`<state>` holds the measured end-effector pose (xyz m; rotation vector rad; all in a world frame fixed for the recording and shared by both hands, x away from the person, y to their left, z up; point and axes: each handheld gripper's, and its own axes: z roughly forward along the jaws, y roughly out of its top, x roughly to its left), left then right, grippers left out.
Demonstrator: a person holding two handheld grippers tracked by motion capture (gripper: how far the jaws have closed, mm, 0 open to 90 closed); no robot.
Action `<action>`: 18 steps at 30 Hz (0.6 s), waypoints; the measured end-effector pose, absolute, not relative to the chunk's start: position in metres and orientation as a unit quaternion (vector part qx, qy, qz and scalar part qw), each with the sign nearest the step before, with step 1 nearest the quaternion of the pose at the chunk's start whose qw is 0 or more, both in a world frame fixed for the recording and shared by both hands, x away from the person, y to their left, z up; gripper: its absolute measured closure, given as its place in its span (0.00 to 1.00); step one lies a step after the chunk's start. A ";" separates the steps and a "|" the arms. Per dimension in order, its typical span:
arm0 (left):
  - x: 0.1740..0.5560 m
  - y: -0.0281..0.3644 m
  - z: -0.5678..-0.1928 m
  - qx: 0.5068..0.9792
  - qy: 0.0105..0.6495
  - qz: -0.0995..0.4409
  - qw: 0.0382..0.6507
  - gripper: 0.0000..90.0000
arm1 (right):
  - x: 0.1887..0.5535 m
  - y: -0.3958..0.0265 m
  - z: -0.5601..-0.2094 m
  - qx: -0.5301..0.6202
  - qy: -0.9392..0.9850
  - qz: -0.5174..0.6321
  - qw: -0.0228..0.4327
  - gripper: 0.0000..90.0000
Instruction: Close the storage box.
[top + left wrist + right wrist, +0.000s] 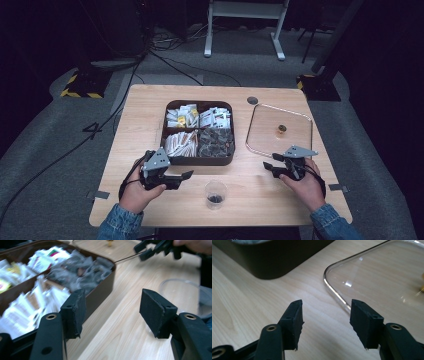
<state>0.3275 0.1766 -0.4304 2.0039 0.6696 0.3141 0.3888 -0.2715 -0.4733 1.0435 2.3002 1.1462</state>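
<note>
High view: the clear plastic cup (215, 194), a little dark stuff at its bottom, stands upright on the wooden table (150, 107) just in front of the brown four-compartment tray (167, 107) of packets. To the cup's left the left gripper (184, 176) points toward it, jaws spread with nothing between them. To the cup's right, farther off, the right gripper (269, 170) hangs with jaws likewise apart and empty, beside the near corner of the clear lid (260, 145), which lies flat right of the tray
</note>
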 end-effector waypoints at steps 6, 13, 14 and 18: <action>0.325 0.195 -0.445 0.823 0.310 0.134 0.457 0.41 | 0.404 -0.280 -0.456 0.387 0.801 0.414 0.196 0.50; 0.329 0.207 -0.473 0.837 0.342 0.138 0.405 0.40 | 0.428 -0.292 -0.446 0.411 0.790 0.402 0.213 0.50; 0.329 0.208 -0.476 0.837 0.349 0.136 0.398 0.40 | 0.431 -0.293 -0.446 0.414 0.790 0.399 0.215 0.50; 0.333 0.211 -0.486 0.841 0.364 0.138 0.376 0.38 | 0.443 -0.299 -0.448 0.428 0.785 0.392 0.216 0.50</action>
